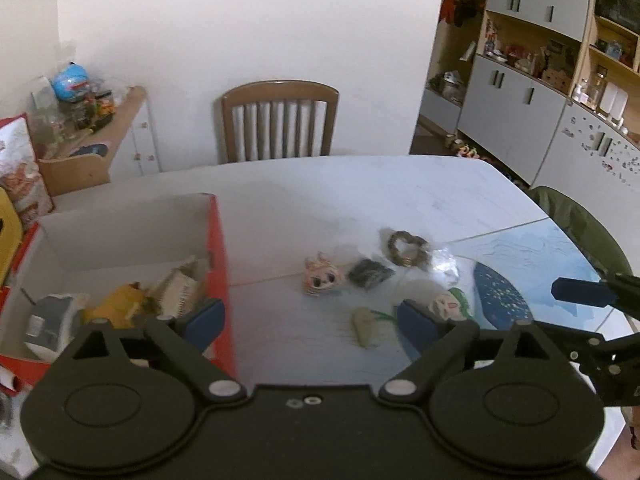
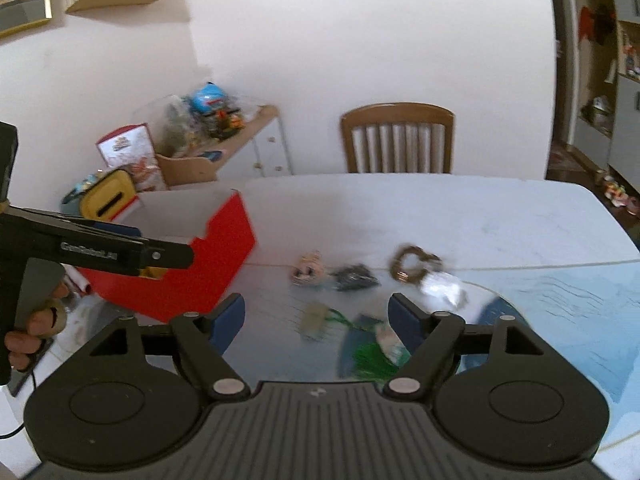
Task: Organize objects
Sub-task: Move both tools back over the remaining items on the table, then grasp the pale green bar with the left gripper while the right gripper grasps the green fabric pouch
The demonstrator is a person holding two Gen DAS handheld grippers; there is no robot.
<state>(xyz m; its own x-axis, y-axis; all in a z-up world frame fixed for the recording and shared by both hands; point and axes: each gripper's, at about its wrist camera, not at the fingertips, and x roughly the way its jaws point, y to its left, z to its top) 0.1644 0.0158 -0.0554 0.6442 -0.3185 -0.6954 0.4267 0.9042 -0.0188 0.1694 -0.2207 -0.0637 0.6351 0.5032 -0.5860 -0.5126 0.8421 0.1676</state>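
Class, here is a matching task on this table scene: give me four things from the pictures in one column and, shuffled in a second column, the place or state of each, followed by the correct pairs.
Column one:
1. red box
2. heart-shaped ring
3. wooden chair
4. left gripper

Column two:
A. behind the far edge of the table
B. open, holding nothing
C. on the table's left side, items inside
D. lying on the table, right of the small dark packet

Pairs: 1-C, 2-D, 3-A, 4-B
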